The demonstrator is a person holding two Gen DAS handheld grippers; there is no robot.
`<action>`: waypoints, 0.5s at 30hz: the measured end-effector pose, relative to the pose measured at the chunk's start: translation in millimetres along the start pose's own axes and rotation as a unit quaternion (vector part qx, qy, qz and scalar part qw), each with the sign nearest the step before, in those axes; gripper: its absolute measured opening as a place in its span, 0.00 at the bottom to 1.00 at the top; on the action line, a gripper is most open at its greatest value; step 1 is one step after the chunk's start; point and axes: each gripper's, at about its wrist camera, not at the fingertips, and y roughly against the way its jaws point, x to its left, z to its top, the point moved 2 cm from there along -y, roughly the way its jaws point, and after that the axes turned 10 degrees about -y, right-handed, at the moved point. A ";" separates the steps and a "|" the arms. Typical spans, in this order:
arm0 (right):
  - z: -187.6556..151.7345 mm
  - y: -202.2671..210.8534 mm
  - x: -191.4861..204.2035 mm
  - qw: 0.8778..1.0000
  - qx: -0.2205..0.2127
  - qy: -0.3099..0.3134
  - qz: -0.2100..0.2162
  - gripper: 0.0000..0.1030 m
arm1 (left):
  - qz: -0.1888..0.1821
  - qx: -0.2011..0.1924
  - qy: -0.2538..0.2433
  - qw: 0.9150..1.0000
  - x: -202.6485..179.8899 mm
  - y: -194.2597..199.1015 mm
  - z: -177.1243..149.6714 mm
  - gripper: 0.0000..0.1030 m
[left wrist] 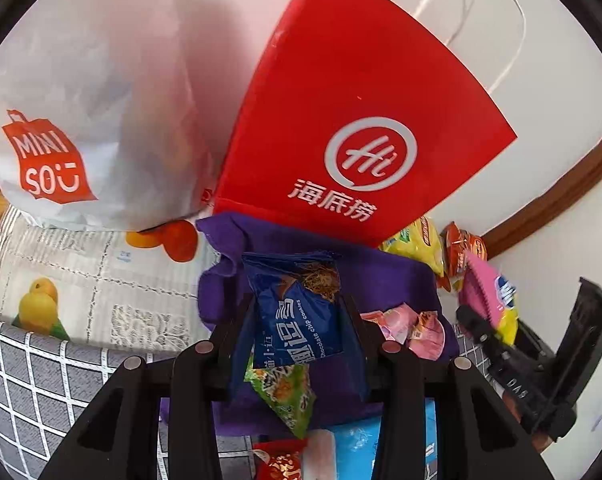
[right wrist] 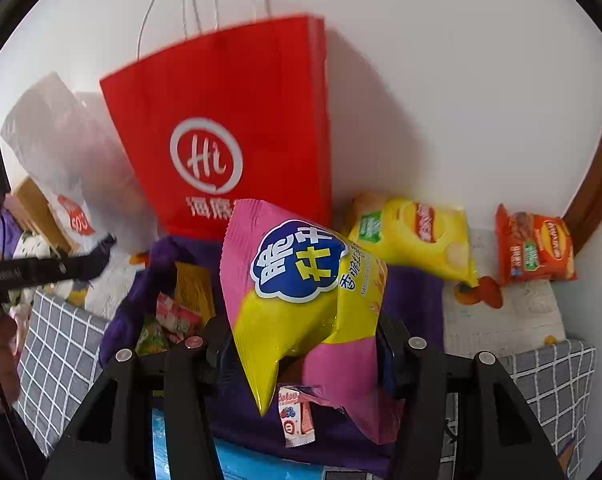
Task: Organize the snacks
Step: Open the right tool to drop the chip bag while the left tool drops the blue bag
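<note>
Pinched between the left gripper [left wrist: 301, 320] fingers, right up at the lens, is a blue cookie pack [left wrist: 297, 316]; jaws are narrow and pressing on its sides, so it's held w/ the top edge sticking up toward the red paper bag [left wrist: 353, 120]. A green snack pack [left wrist: 285, 396] hangs just under it, touching, but I can't tell whether it's caught in the same grip or only lying below, since the fingers hide that bit. Right gripper [right wrist: 301, 344] has a pink-and-yellow chip bag [right wrist: 301, 296] clamped by its lower part, jaws about mid-width, puffy bag bulging out above them. Both sit over the purple cloth bag [left wrist: 385, 268], which already has small pink sweets [left wrist: 405, 328] in it. Risks, as I judge them: chip bag is slick, air-filled and held low, so it could squirm out or tip sideways when moved, and squeezing harder may crush chips or pop the seal. Cookie pack is gripped by thin film, so it could slide down or rotate. If the green pack is only half-caught it will likely drop somewhere unplanned. Purple bag is soft w/ a floppy rim, so a careless drop may land on the rim or fold it shut. Grippers are close together, so they may bump. Yellow chip bag [right wrist: 417, 236] and orange pack [right wrist: 535, 244] lie by the wall, well apart from both hands, still unsorted.
</note>
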 end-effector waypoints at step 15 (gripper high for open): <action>-27.0 -58.1 13.7 0.993 0.107 0.037 -0.027 0.53 | -0.016 0.039 0.003 0.999 -2.8 -27.1 -8.1 0.37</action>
